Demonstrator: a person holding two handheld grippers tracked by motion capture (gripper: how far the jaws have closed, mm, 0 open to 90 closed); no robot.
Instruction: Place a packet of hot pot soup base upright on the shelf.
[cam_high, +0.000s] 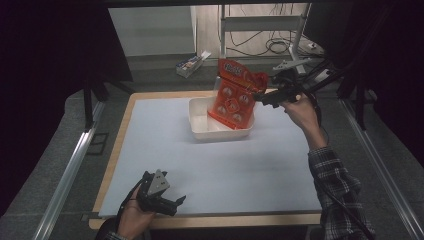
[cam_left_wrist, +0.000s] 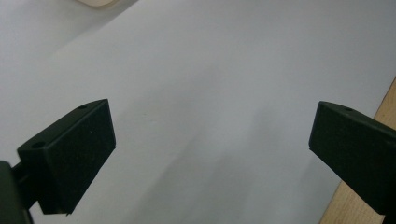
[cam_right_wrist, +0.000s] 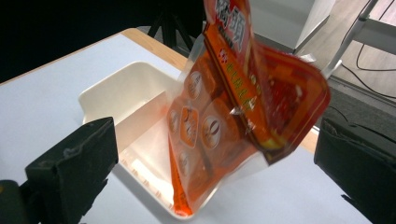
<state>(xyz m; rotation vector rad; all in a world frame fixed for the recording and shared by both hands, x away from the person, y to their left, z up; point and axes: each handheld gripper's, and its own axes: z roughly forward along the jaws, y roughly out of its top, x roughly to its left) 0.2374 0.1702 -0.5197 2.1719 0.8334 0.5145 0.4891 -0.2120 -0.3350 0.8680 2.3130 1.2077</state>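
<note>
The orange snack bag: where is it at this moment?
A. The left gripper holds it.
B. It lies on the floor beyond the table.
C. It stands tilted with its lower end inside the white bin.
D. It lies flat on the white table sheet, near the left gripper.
C. The orange snack bag leans upright with its lower end in the white bin, and the right gripper's open jaws are beside it.

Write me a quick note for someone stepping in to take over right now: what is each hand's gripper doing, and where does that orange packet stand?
Left gripper: open, empty, resting low at the near edge of the table.
Right gripper: open, jaws wide, right beside the orange snack bag, not clamped on it.
The bag stands on its lower end inside the white bin, leaning against the bin's far side, its top well above the rim.
Done: bag appears delivered into the bin and let go.
Left: probably draw the right gripper back; check whether the bag settles.
</note>
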